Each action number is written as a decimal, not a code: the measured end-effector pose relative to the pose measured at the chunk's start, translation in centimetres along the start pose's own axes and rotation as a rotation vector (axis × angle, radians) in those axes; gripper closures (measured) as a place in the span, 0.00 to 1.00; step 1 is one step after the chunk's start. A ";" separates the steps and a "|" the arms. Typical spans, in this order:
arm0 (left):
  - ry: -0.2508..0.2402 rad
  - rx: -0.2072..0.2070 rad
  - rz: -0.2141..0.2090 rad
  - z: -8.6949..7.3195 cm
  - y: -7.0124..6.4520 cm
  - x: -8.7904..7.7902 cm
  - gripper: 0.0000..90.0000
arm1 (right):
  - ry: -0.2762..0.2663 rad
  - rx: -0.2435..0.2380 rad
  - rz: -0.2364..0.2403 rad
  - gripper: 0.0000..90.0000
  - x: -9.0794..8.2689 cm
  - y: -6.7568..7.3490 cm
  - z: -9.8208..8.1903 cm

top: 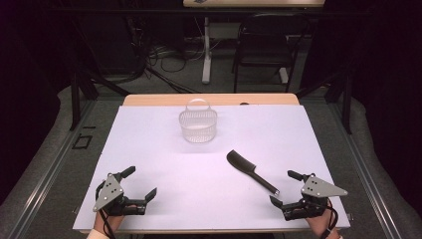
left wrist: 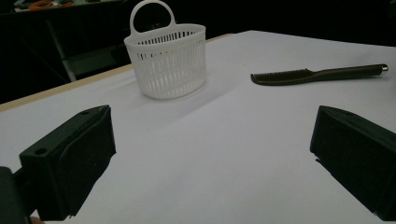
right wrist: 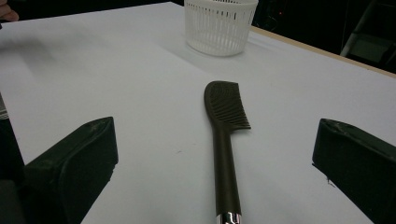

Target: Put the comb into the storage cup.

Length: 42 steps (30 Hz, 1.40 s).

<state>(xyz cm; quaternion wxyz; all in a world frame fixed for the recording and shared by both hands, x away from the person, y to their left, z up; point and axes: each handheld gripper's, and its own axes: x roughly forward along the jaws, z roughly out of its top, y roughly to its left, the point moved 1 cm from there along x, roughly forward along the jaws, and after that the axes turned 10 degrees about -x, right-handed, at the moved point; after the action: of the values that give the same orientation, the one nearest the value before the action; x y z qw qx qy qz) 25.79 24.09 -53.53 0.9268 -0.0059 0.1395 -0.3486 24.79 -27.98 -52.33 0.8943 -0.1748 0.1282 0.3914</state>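
Left gripper (top: 141, 182) rests at the near left corner of the table (top: 149, 149), jaws spread wide with nothing between them. Farther in, near the table's middle and toward the far edge, stands a white slotted basket (top: 198, 124) with a loop handle; seen from above, its inside looks empty, though the gripper views only catch its outer wall. No writing or label can be read on it. Right of centre lies a dark comb (top: 250, 170), flat on the white sheet, teeth end toward the basket and a metal-tipped handle pointing at the near right corner. Its teeth are too fine to count. Right gripper (top: 284, 187) sits just beyond that tip, jaws likewise wide apart, holding nothing, the comb's handle running between them in its own view.
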 end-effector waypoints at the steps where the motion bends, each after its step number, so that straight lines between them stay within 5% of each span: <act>1: 0.000 0.004 -0.002 0.0 0.0 0.0 0.00 | 0.002 0.002 -0.001 0.00 0.0 0.0 0.0; 42: 0.008 0.011 0.000 0.0 -0.1 0.2 0.00 | 0.115 0.037 0.078 0.00 2.8 -0.3 1.6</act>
<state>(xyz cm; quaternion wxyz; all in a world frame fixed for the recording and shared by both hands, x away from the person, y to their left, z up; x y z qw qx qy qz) 25.85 23.92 -53.60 0.9262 0.0004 0.1414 -0.3494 27.06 -25.71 -51.88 0.8725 -0.1756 0.1934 0.4128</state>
